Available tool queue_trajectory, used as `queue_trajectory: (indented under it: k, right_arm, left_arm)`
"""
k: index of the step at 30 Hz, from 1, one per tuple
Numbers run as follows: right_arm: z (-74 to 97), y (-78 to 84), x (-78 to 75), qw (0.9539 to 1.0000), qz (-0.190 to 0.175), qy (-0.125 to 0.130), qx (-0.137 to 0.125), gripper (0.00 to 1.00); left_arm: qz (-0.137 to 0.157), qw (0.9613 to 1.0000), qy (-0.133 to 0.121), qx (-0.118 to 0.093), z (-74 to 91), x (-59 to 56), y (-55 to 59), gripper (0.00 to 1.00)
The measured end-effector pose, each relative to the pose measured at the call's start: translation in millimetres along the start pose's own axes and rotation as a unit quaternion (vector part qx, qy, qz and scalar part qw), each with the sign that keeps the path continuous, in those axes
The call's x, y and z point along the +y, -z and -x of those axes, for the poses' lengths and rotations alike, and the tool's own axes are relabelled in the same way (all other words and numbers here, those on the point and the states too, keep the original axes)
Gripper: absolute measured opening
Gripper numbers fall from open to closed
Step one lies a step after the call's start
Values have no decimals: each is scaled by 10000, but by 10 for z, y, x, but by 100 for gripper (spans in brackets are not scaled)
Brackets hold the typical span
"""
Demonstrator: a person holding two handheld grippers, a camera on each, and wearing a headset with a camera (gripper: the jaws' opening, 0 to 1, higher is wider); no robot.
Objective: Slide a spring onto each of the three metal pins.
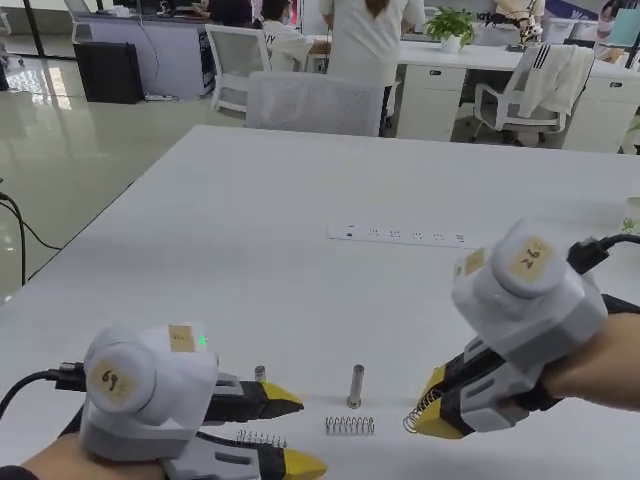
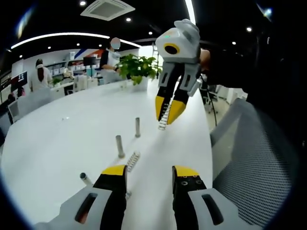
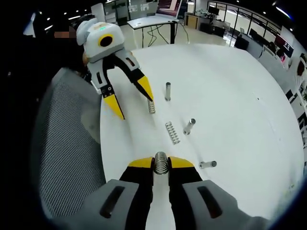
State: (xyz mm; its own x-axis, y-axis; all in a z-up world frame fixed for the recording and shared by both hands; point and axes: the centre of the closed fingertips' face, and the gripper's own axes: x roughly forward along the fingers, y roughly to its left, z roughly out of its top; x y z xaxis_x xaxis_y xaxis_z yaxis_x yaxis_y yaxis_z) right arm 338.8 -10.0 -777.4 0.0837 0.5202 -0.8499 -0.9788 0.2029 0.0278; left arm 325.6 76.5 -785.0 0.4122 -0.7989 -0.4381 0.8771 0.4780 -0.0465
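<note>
Two metal pins stand on the white table [image 1: 300,230]: a short-looking one [image 1: 260,373] by my left gripper and a taller one [image 1: 355,385] in the middle. The right gripper view adds a third pin [image 3: 207,164] close to its jaws. One spring [image 1: 350,425] lies loose beside the middle pin. Another spring [image 1: 262,438] lies between the spread jaws of my left gripper [image 1: 295,432], which is open and touches nothing. My right gripper [image 3: 161,163] is shut on a third spring [image 3: 161,162], held just above the table to the right of the middle pin.
A white power strip [image 1: 400,236] lies flat farther back on the table. A grey mesh chair [image 1: 315,103] stands at the far edge, with desks, chairs and people beyond. A chair seat [image 3: 67,143] sits at the near table edge.
</note>
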Motion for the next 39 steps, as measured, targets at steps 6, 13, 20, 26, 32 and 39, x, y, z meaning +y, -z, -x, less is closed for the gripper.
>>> queue_trajectory:
  k: [6, 13, 20, 26, 32, 39]
  right_arm:
    - [41, 28, -60, 10000, -31, 41, 28, 8]
    - [72, 54, -127, 9999, -48, 114, 73, 8]
    - [160, 67, -259, 9996, -74, 250, 104, 8]
    - [239, 56, -392, 9991, -67, 397, 139, 8]
    - [261, 79, -553, 9979, 1, 568, 321, 8]
    - [216, 133, -716, 9967, -11, 628, 510, 8]
  left_arm:
    - [165, 9996, -223, -39, 114, 76, 96, 32]
    - [334, 9982, -481, -111, 250, 161, 173, 35]
    - [472, 9961, -705, -251, 376, 206, 197, 40]
    - [616, 9937, -884, -308, 473, 225, 258, 45]
    - [776, 9912, -986, -424, 540, 202, 282, 49]
    - [824, 9910, -956, -451, 520, 152, 266, 50]
